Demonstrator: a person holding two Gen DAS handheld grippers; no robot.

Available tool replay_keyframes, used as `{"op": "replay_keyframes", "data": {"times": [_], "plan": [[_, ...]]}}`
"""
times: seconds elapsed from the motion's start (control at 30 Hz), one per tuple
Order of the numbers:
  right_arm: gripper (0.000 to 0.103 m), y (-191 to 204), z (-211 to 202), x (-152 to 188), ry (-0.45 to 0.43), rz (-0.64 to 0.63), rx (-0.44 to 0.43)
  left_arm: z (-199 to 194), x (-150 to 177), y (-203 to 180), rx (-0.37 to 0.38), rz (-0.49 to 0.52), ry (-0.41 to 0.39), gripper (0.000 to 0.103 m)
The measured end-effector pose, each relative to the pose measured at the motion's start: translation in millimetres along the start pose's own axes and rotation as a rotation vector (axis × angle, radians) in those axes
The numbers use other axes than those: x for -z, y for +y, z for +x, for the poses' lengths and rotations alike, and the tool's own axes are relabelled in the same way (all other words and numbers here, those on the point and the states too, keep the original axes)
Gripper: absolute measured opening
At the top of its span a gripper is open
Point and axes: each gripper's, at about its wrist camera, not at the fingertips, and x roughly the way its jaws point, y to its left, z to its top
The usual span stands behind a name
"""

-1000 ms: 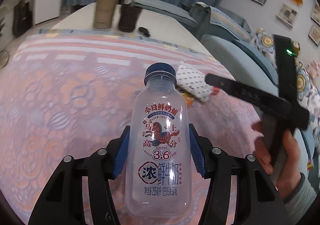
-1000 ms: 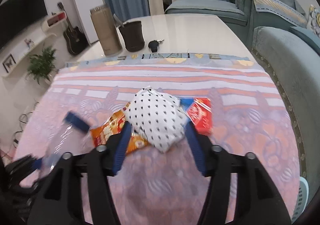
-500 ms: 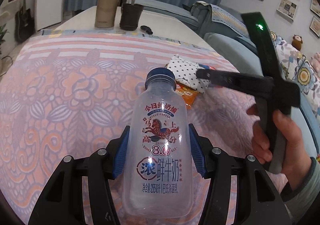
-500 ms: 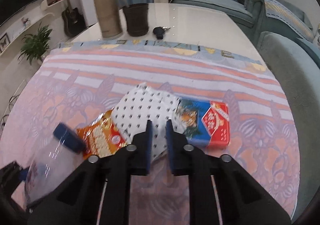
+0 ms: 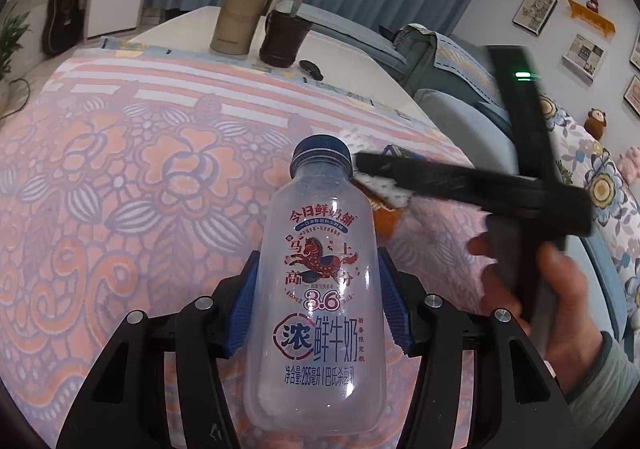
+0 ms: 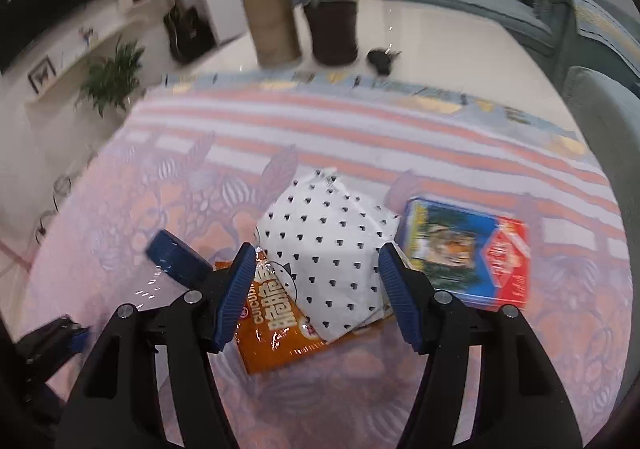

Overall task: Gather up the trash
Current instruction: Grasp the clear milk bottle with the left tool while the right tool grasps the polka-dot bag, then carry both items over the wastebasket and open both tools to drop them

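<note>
Left wrist view: an empty clear milk bottle (image 5: 316, 289) with a blue cap and red-and-blue print is pinched upright between the blue pads of the left tool (image 5: 316, 305), held over the surface (image 5: 120, 177), which is covered by a pink and lilac flowered cloth. Just beyond the cap, the right tool (image 5: 376, 167) is seen from the side, gripped by a hand (image 5: 560, 309) in a grey-green sleeve. From the right wrist view, the right tool (image 6: 318, 289) is shown with its jaws opening, spread to either side of a white wrapper (image 6: 324, 249) dotted with small black hearts; the pads are not seen pressing on it. The wrapper lies partly over an orange snack packet (image 6: 276, 325), and a blue and red carton (image 6: 468, 261) is set just beside it on the cloth. At the far bare end of the surface a tan canister (image 6: 272, 9), a dark brown cup (image 6: 332, 33) and a small black key fob (image 6: 380, 59) are seen, with a blue-grey sofa (image 6: 592, 49) alongside.
</note>
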Motion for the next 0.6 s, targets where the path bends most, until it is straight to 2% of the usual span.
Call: {"op": "replay_keyframes", "data": {"times": [0.1,0.17,0.2,0.27,0.47,0.6], "plan": [[0.059,6,15,0,0.008,-0.035,0.052,0,0,0,0.001,0.006,-0.004,0.053],[0.043,7,17,-3,0.002,-0.028,0.058,1,0,1,0.008,0.003,-0.001,0.053],[0.041,5,17,-3,-0.003,-0.015,0.046,1,0,1,0.008,0.000,0.000,0.053],[0.029,2,12,-1,-0.026,0.010,0.042,1,-1,1,0.010,-0.002,0.003,0.053],[0.011,-6,-25,13,-0.088,0.063,0.030,0,0,0,-0.008,0.009,-0.007,0.053],[0.005,-16,-64,31,-0.123,0.093,0.042,-6,0,-12,0.016,0.047,-0.017,0.053]]}}
